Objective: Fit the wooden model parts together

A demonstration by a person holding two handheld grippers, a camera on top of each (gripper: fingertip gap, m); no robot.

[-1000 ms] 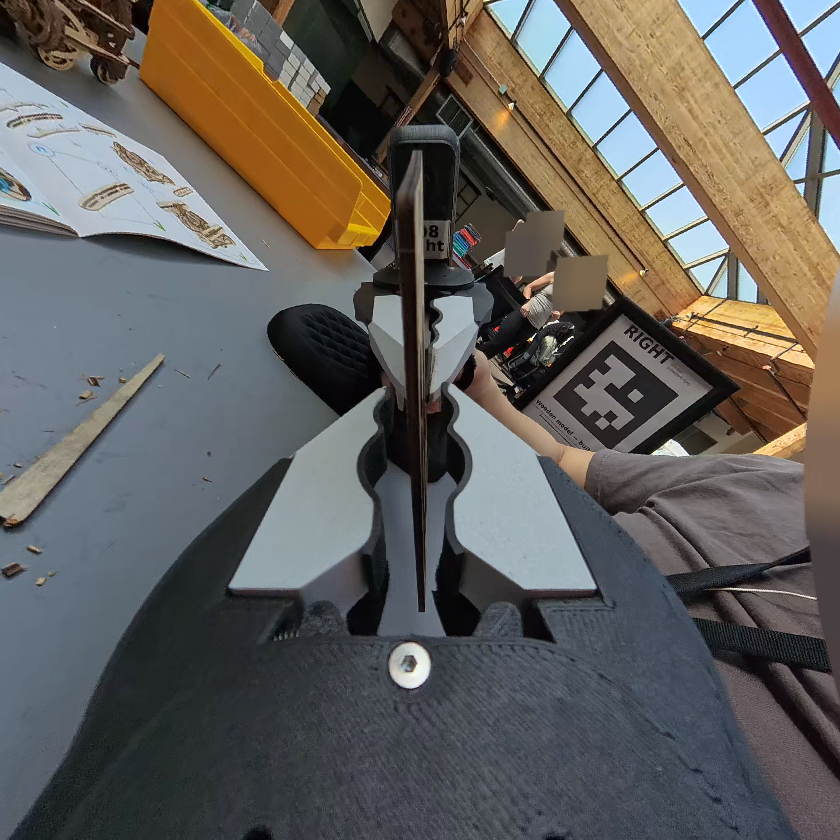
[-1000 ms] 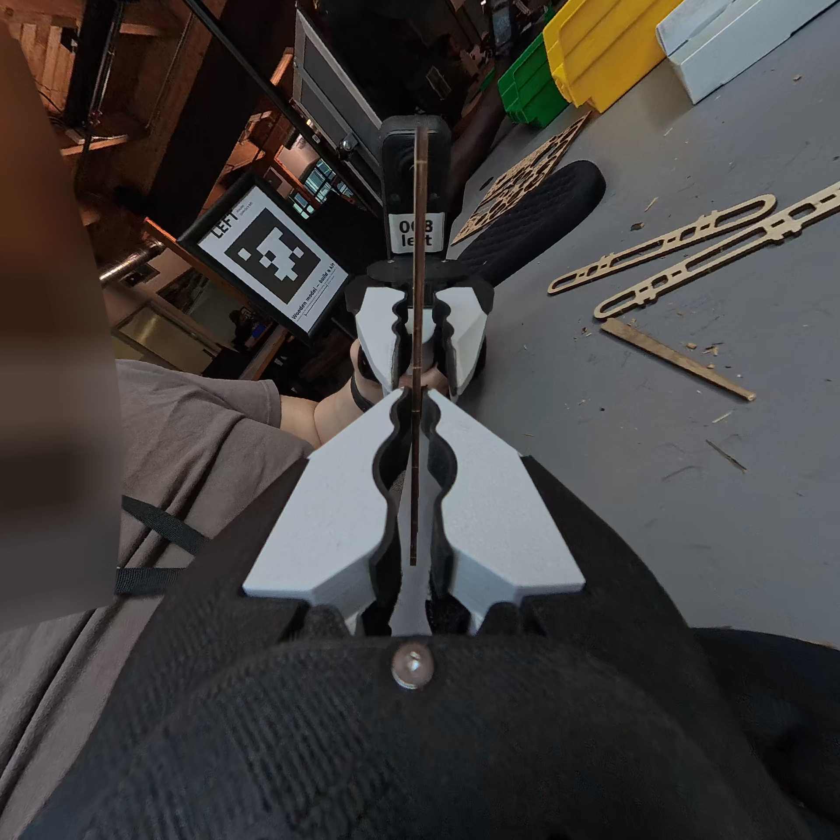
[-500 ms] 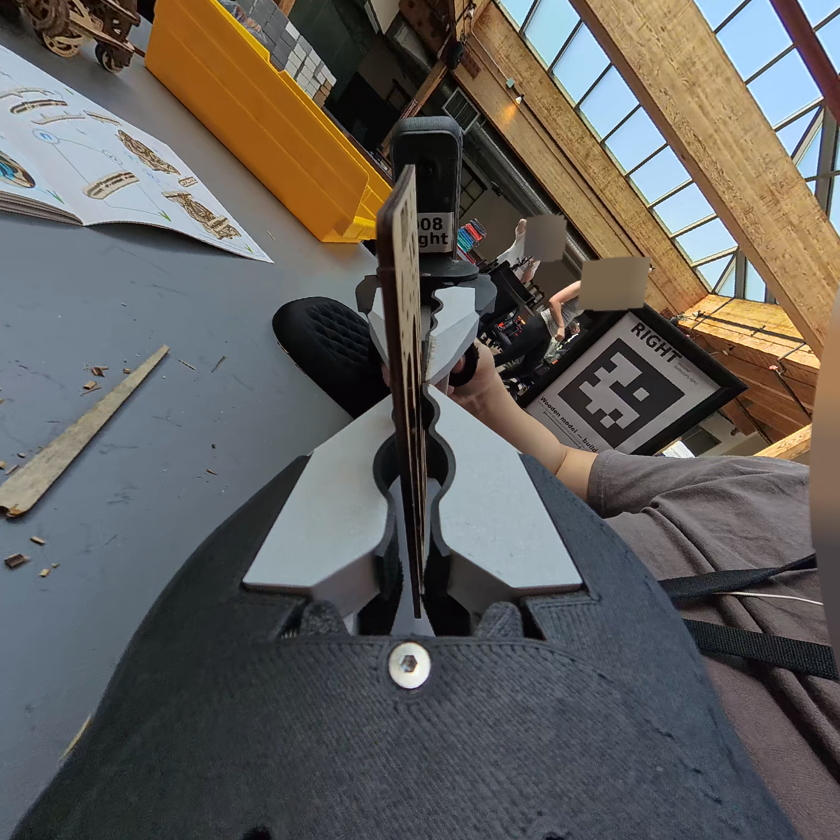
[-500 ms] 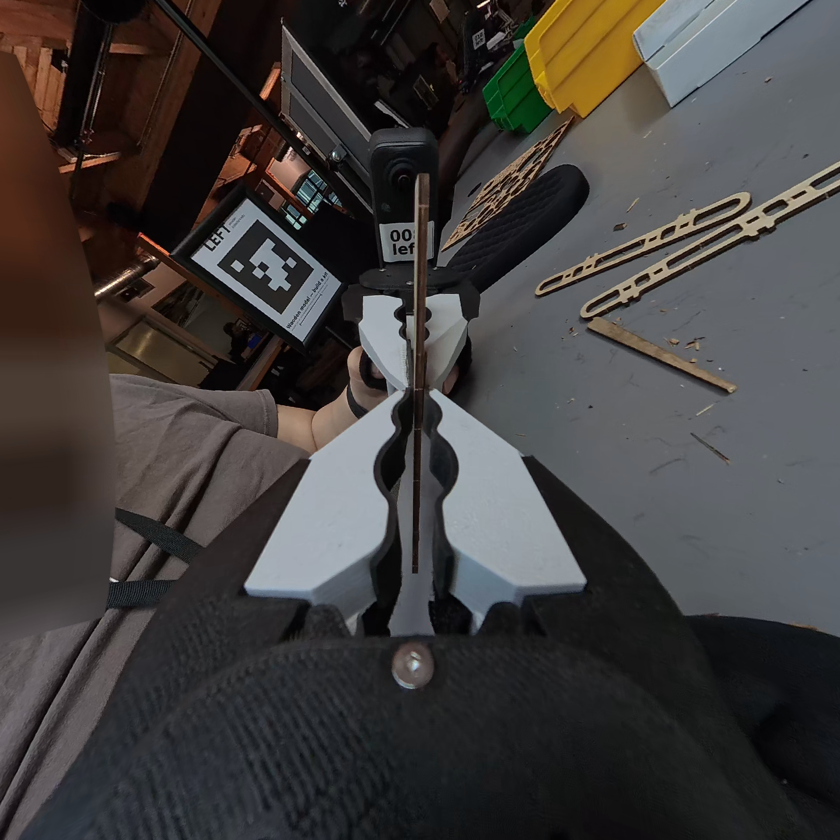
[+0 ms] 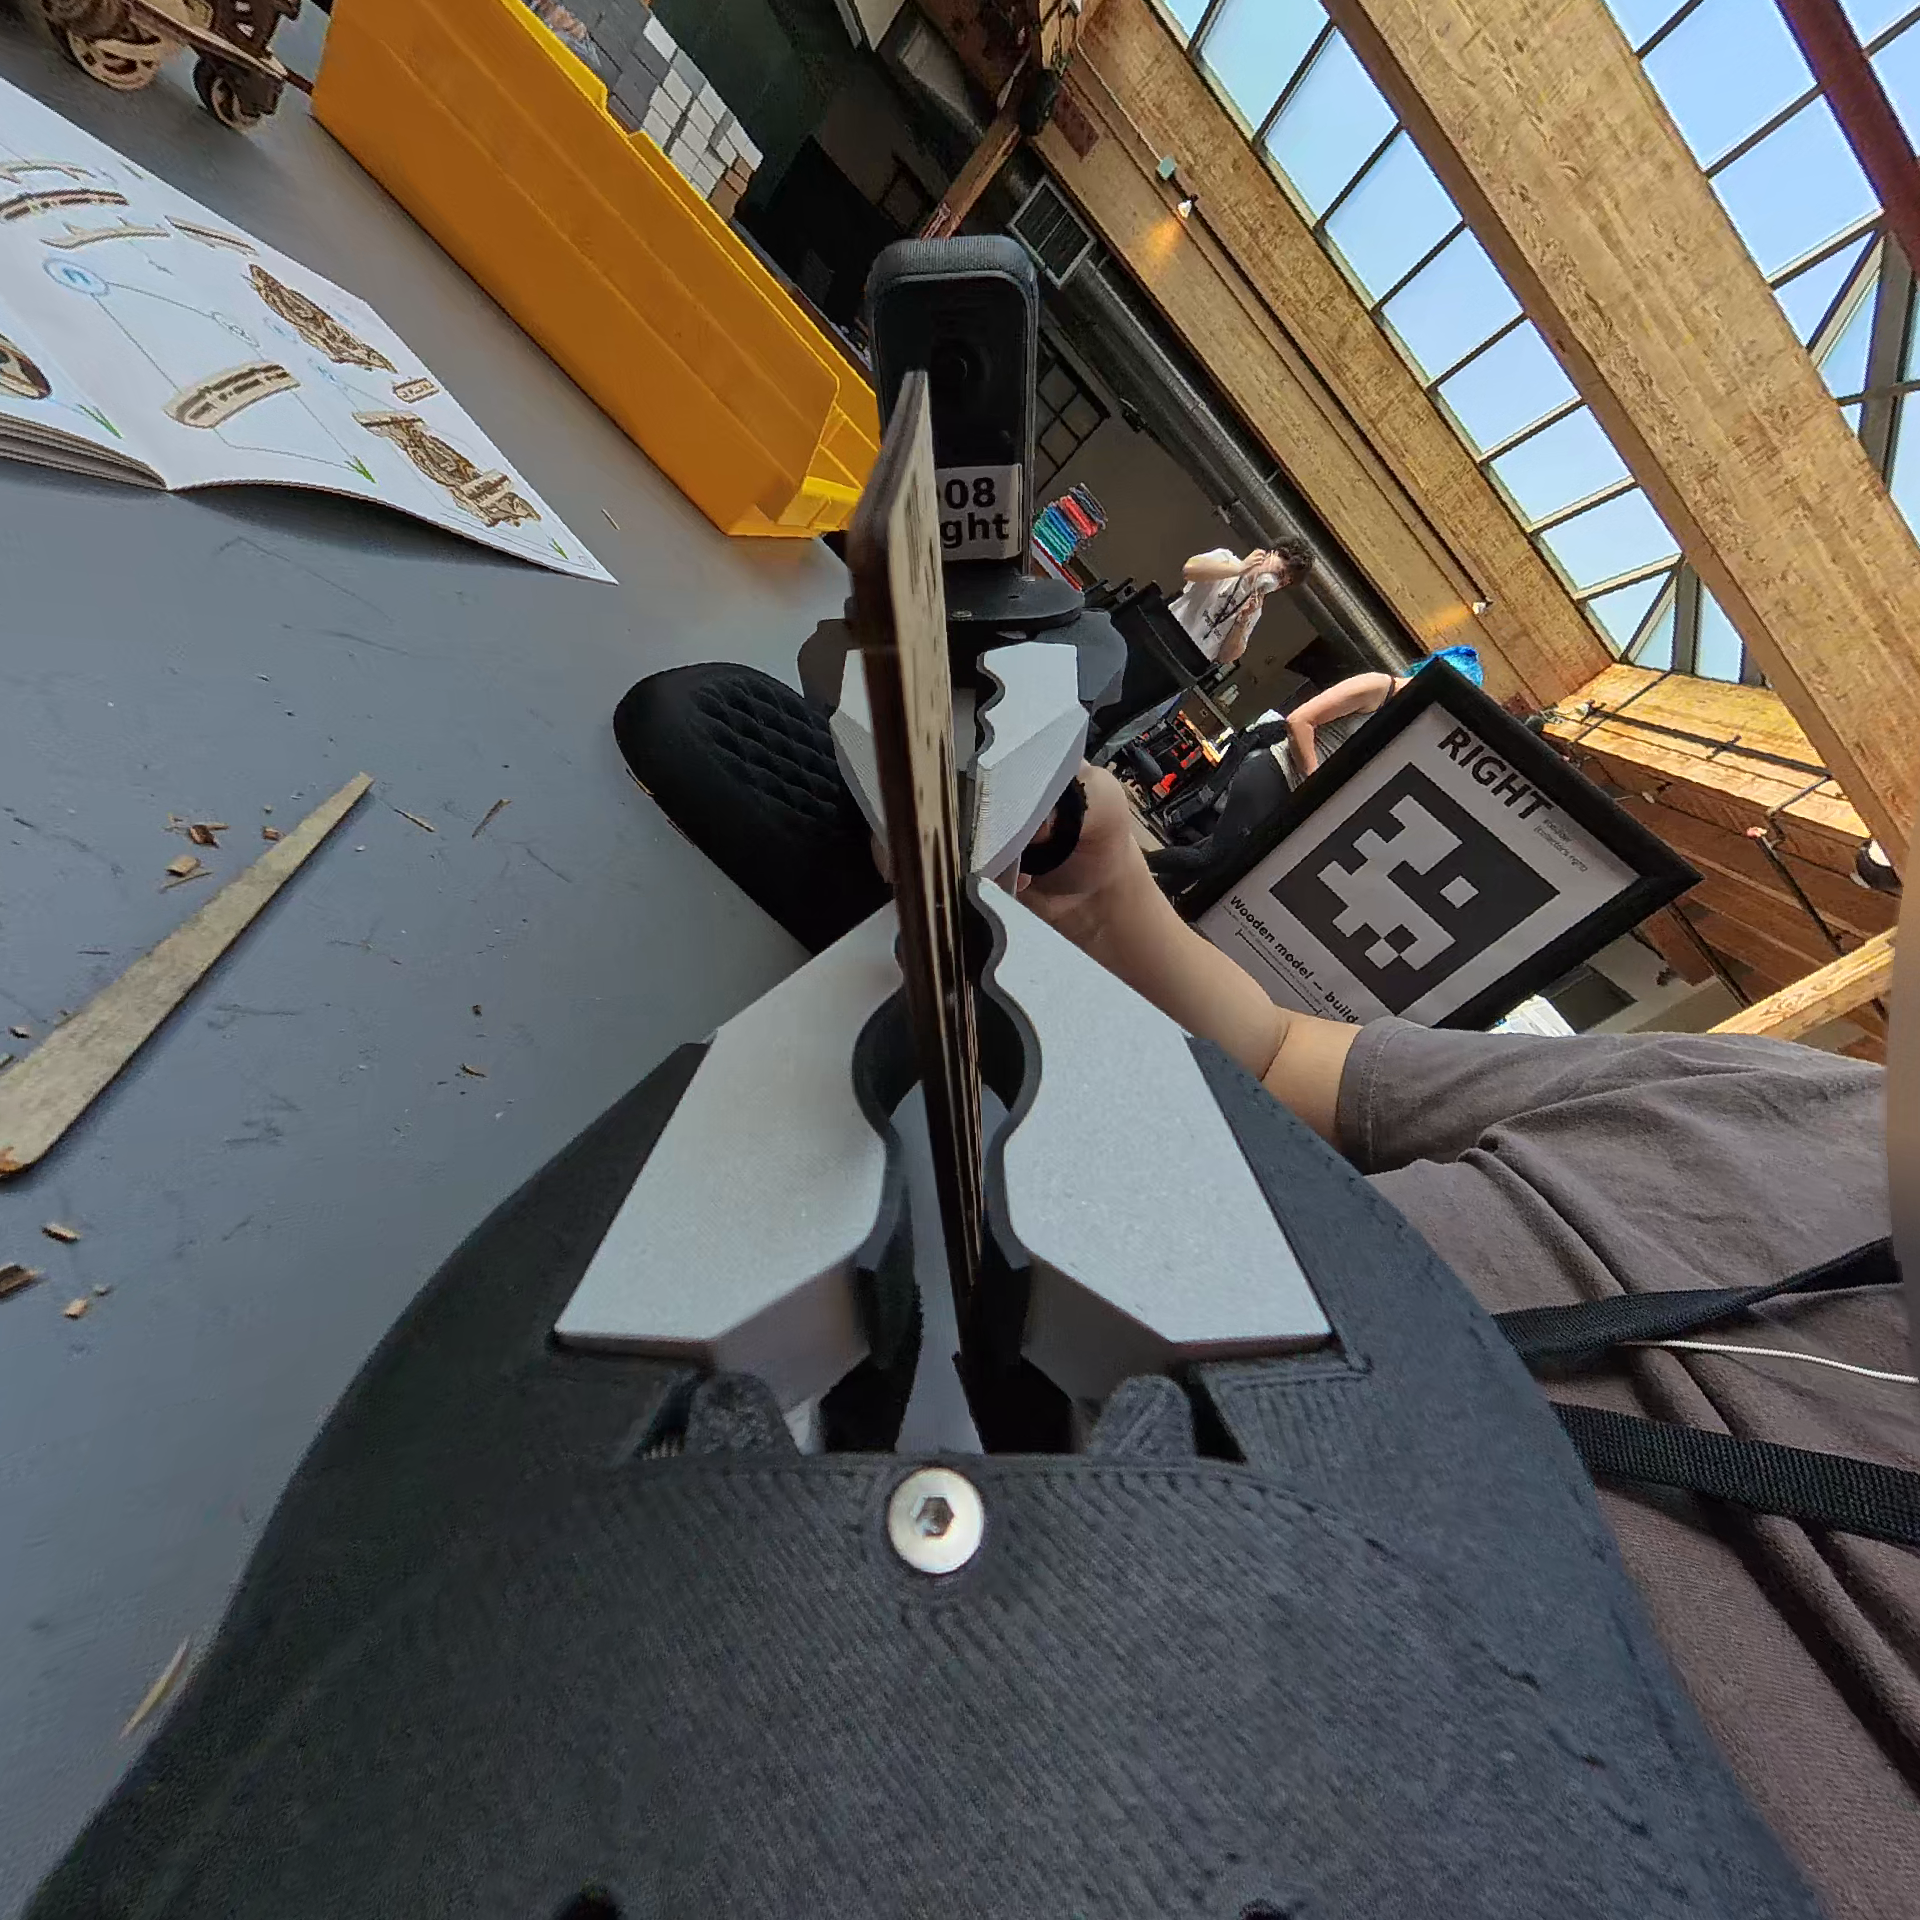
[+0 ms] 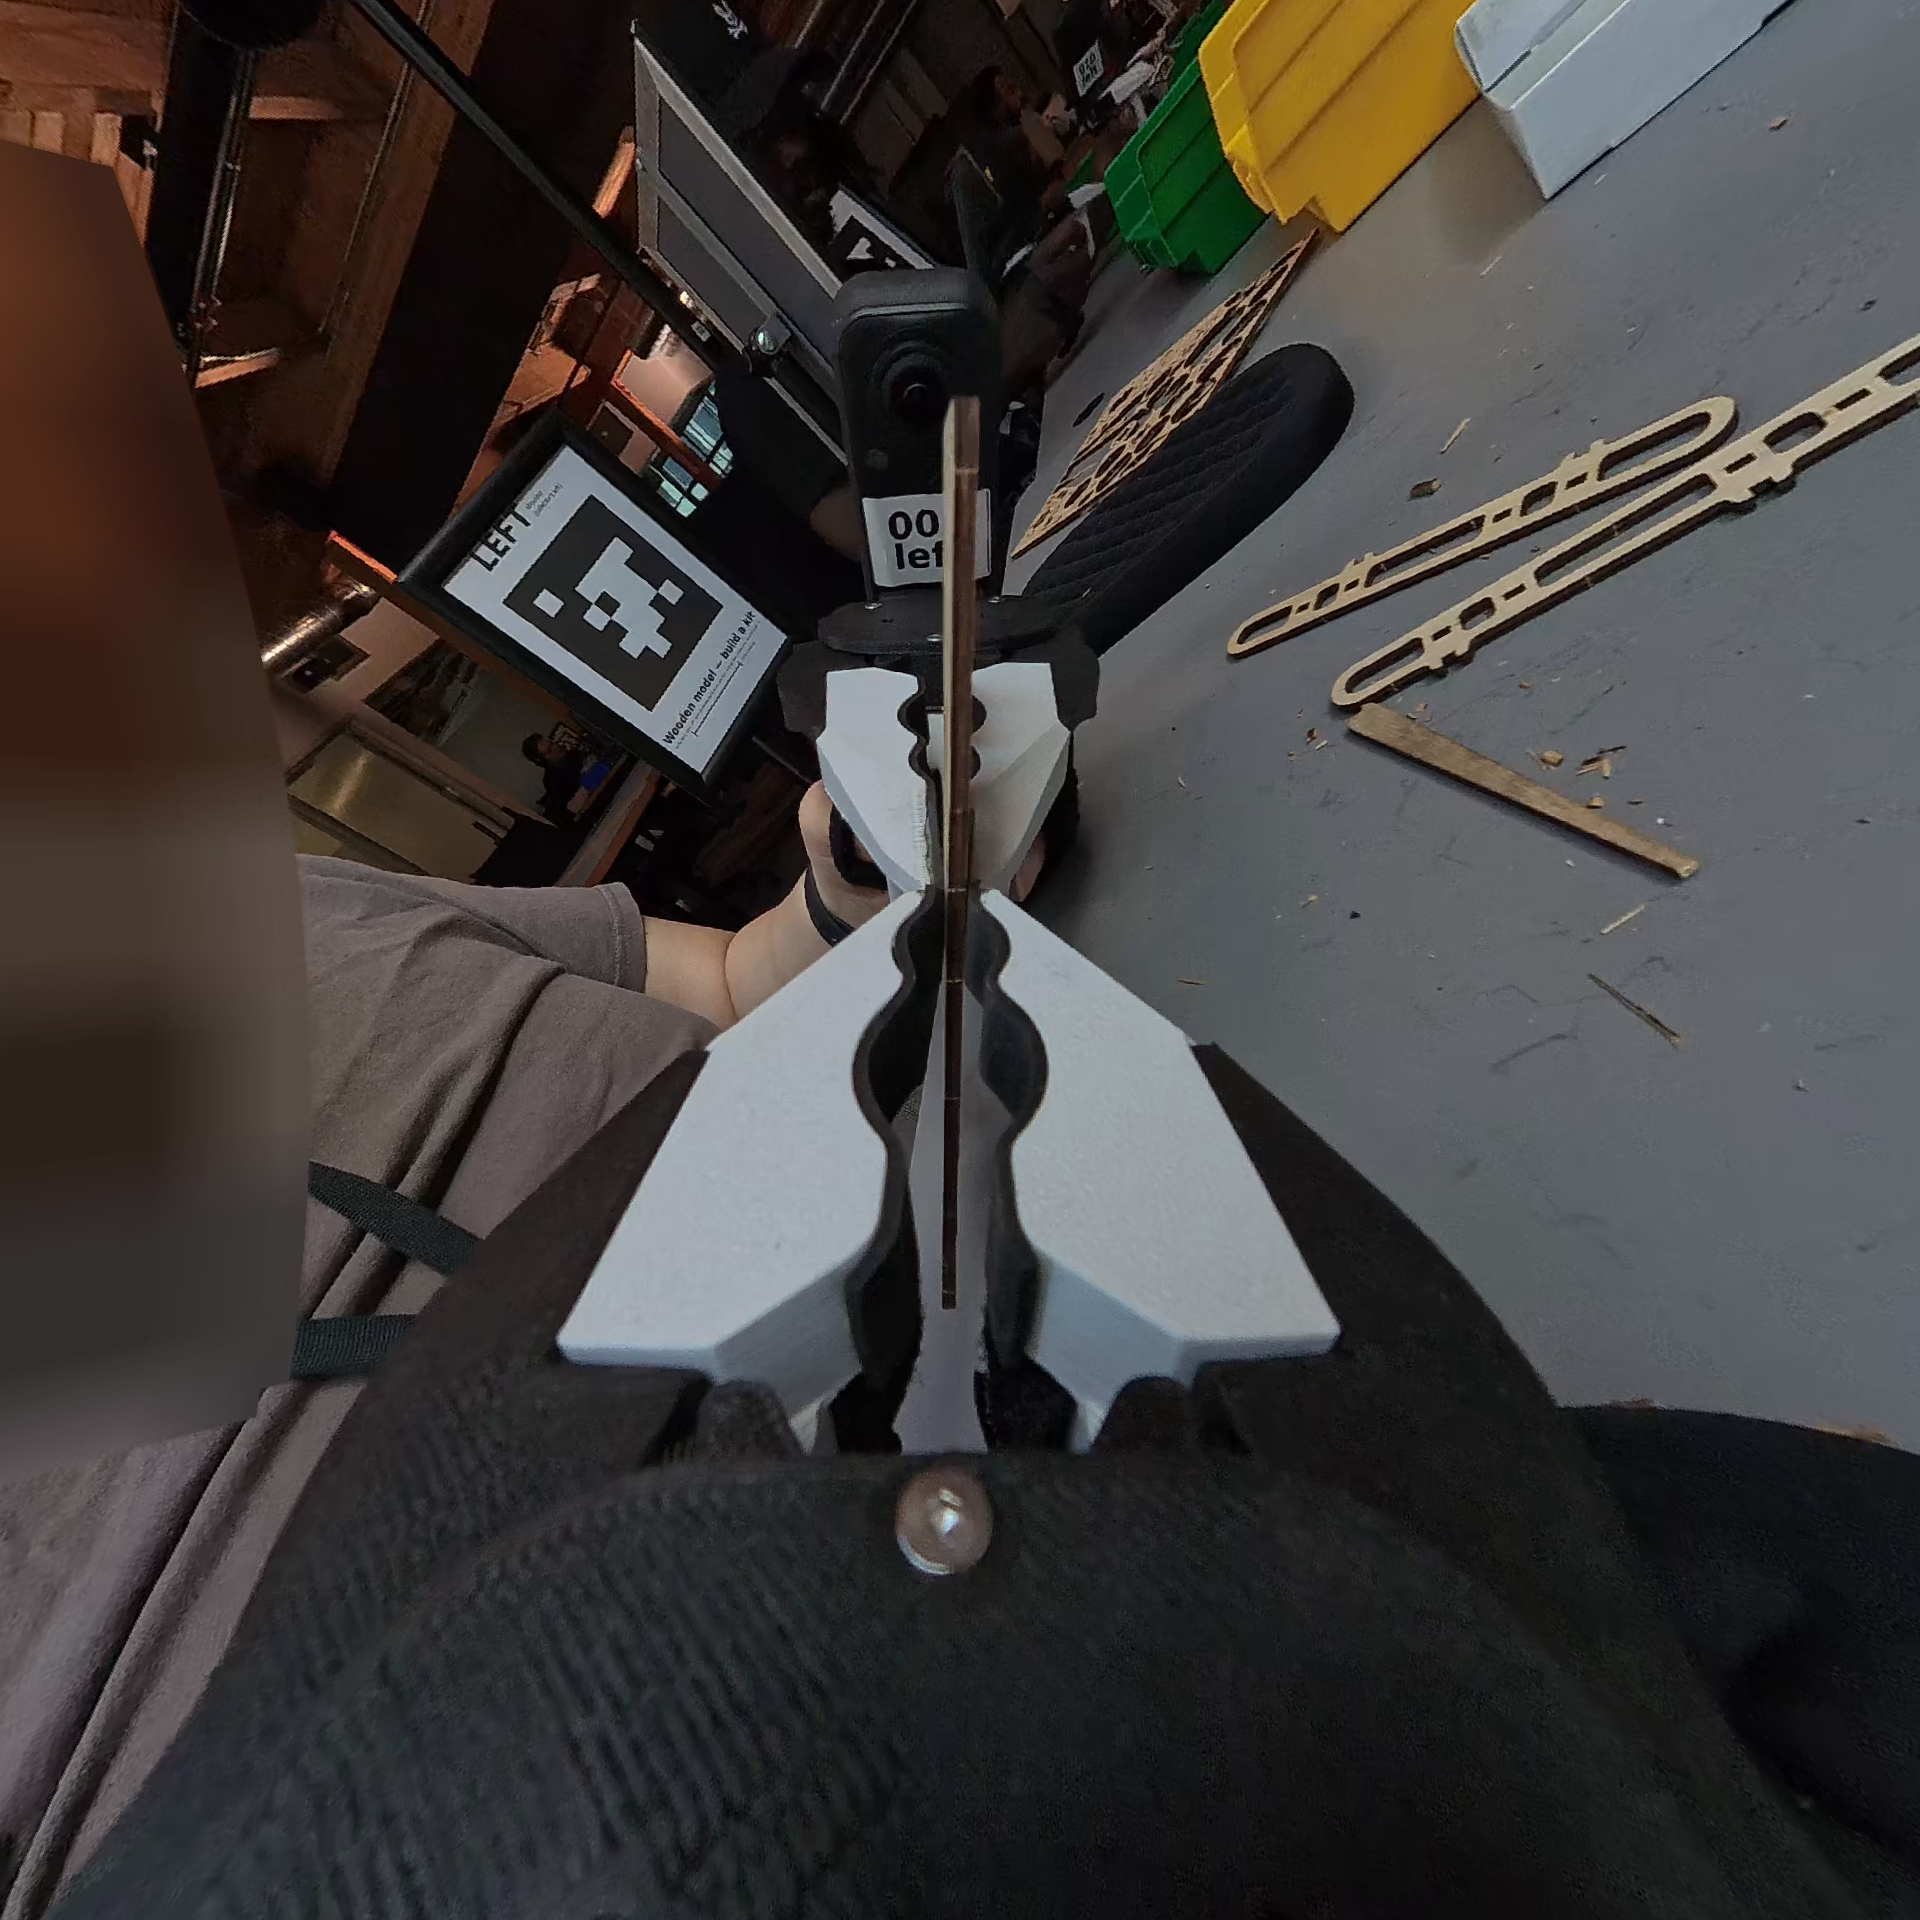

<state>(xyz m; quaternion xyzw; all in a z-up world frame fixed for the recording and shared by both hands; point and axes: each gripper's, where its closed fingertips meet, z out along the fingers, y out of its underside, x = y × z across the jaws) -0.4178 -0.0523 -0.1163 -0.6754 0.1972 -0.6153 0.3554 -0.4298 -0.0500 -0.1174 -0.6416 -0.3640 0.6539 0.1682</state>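
Note:
A thin dark-edged wooden sheet (image 5: 914,644) with laser-cut parts is held upright between the two grippers, which face each other above the grey table. My left gripper (image 5: 940,935) is shut on one end of it. In the left wrist view the right gripper (image 5: 961,769) grips the far end. In the right wrist view the sheet (image 6: 961,582) shows edge-on, my right gripper (image 6: 951,909) is shut on it, and the left gripper (image 6: 940,779) holds the opposite end.
An instruction booklet (image 5: 208,343), a yellow bin (image 5: 582,260), a wood offcut (image 5: 156,987) and a black pad (image 5: 748,790) lie to the left. Two slotted wooden strips (image 6: 1486,530), an offcut (image 6: 1517,790), a cut-out sheet (image 6: 1174,395) and bins (image 6: 1340,94) lie on the table. My two grippers' fingertips are within a few centimetres of each other.
My left gripper's jaws have closed from a small gap onto the sheet. The sheet has turned slightly, so its perforated face shows in the left wrist view. The right gripper stays shut.

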